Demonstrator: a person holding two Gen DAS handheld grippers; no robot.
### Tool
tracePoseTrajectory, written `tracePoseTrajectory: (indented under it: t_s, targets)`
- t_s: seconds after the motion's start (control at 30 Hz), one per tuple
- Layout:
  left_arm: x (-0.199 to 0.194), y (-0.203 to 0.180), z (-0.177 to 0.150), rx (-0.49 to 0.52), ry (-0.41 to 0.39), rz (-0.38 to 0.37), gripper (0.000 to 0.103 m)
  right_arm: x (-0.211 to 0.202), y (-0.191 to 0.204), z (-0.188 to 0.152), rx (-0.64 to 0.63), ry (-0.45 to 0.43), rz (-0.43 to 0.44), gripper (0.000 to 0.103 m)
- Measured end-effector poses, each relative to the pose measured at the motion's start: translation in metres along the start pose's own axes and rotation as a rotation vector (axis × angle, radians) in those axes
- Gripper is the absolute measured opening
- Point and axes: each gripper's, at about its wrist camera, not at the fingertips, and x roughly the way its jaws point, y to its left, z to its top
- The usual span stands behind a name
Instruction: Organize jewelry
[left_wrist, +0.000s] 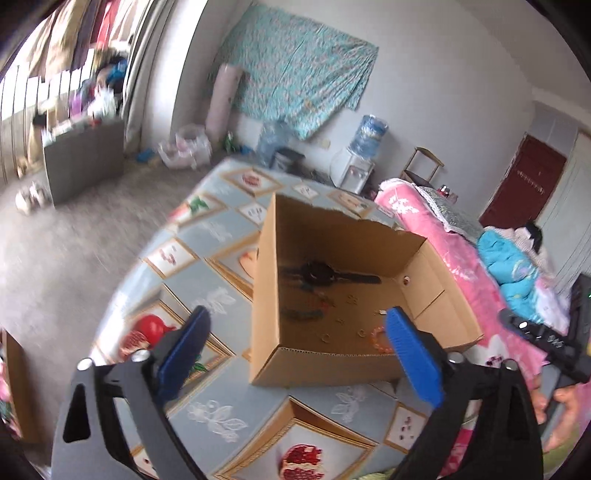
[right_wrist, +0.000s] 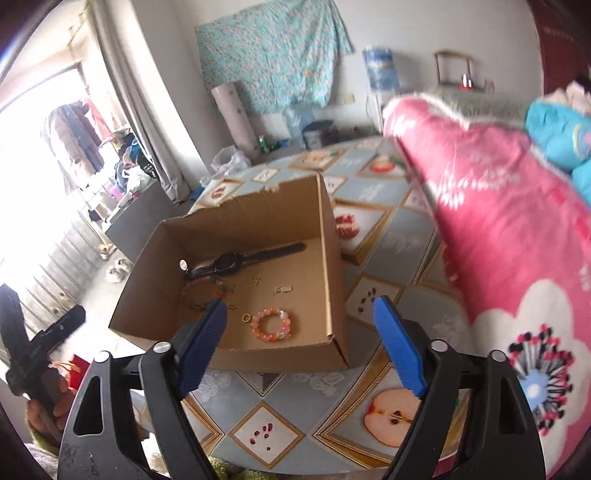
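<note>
Cardboard box (right_wrist: 332, 258) held an orange bead bracelet (right_wrist: 270, 325) near its front wall: light, slippery, best pinched across its ring. Both grippers (left_wrist: 297, 325) (right_wrist: 301, 317) hovered spread, empty.

Bead bracelet (right_wrist: 270, 325) in cardboard box (right_wrist: 258, 210)

An open cardboard box (right_wrist: 328, 258) is set on the table (right_wrist: 384, 206), near its middle. Inside the box, a wristwatch (right_wrist: 236, 260) is laid along the far wall, and a bead bracelet (right_wrist: 271, 325) is placed near the front wall, with a small ring (right_wrist: 246, 318) just beside it on the left. Small earrings (right_wrist: 282, 289) are scattered between the watch and the bracelet. A quilt (right_wrist: 509, 229) is draped over the table's right edge. A water dispenser (right_wrist: 380, 74) is stood against the wall behind the table.
</note>
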Motion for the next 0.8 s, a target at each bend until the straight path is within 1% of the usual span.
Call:
tracePoseTrajectory:
  t_s: [0.07,0.13,0.23,0.3,0.37,0.43,0.5,0.53,0.63,0.7,0.8]
  targets:
    - [-0.005,-0.009,-0.003,0.045,-0.02,0.027,0.098,-0.01,0.017,-0.008,-0.066,-0.038,-0.022,0.091]
    - [-0.007,-0.018,-0.006,0.078,-0.032,0.047,0.098,-0.015,0.034,-0.014,-0.126,-0.06,-0.03,0.095]
    - [-0.004,-0.031,-0.01,0.089,-0.041,0.159,0.098,-0.015,0.052,-0.021,-0.185,-0.077,-0.065,0.095]
    - [-0.003,-0.037,-0.013,0.096,-0.044,0.164,0.098,-0.014,0.061,-0.024,-0.207,-0.08,-0.092,0.095]
    - [0.0,-0.041,-0.017,0.108,-0.029,0.156,0.098,-0.009,0.066,-0.026,-0.21,-0.075,-0.112,0.095]
    - [0.007,-0.043,-0.02,0.094,0.004,0.168,0.098,-0.004,0.069,-0.027,-0.209,-0.072,-0.146,0.095]
    - [0.015,-0.043,-0.023,0.08,0.047,0.23,0.098,0.0,0.071,-0.03,-0.202,-0.064,-0.162,0.095]
    - [0.018,-0.044,-0.025,0.082,0.058,0.244,0.098,0.003,0.07,-0.03,-0.191,-0.051,-0.159,0.095]
    - [0.033,-0.044,-0.036,0.1,0.131,0.282,0.098,0.015,0.069,-0.033,-0.17,0.004,-0.166,0.095]
    - [0.041,-0.044,-0.042,0.096,0.174,0.283,0.098,0.024,0.069,-0.036,-0.16,0.045,-0.175,0.095]
    - [0.044,-0.043,-0.049,0.076,0.207,0.278,0.098,0.032,0.071,-0.04,-0.158,0.089,-0.17,0.095]
